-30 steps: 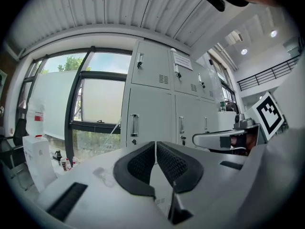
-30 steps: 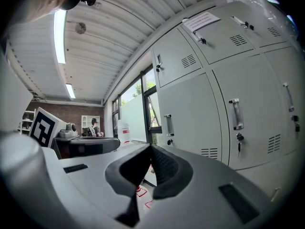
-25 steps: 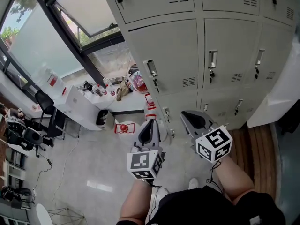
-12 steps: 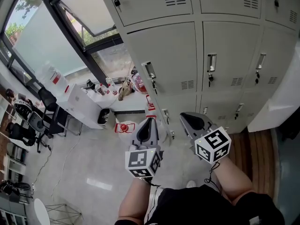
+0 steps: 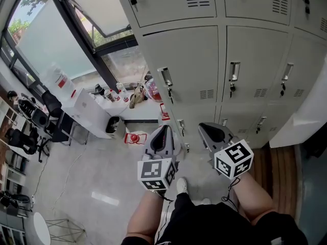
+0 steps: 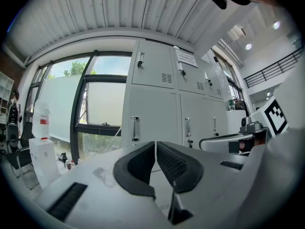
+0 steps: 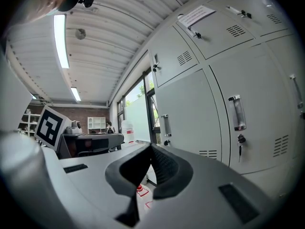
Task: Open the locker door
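Locker door lies beyond left tongs, right tongs (shut).

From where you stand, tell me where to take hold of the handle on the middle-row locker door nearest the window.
Grip the upright handle at its middle, above the key, coming straight from the front with a jaw on either side. It stands vertical near the window-side edge of the door, so pulling there should swing it open. The left gripper is shut; open it first.

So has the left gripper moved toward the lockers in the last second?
No: in the head view, the left gripper sits as far below the locker door handle as before.
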Tool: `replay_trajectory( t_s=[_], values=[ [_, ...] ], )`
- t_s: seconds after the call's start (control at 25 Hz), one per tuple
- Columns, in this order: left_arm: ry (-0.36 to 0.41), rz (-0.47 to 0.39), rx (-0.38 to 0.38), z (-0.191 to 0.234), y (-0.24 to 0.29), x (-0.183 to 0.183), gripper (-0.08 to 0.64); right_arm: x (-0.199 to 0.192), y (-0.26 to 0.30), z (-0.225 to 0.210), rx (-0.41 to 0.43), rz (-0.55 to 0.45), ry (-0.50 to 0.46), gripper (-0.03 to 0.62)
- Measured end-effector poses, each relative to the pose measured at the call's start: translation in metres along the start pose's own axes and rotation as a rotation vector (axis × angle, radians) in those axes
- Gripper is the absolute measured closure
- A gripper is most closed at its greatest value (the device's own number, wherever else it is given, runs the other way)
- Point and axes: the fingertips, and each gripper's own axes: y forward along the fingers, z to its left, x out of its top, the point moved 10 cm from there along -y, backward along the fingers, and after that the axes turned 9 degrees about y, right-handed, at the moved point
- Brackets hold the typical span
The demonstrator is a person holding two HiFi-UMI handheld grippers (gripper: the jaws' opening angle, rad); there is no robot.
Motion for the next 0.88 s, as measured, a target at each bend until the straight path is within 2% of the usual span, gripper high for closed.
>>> replay_trajectory(
  t_s=[0.32,0.88],
  values=[
    [-0.021,-0.010,-0.025,0.017,0.033,-0.005,0.535,0.004,0.018,-0.014,-0.041,-0.002,-0.008,0.538],
    [-0.010,-0.015,-0.064,0.061,0.104,-0.006,0.535,0.015,0.068,-0.042,-0.114,-0.018,0.011,0.538]
  ],
)
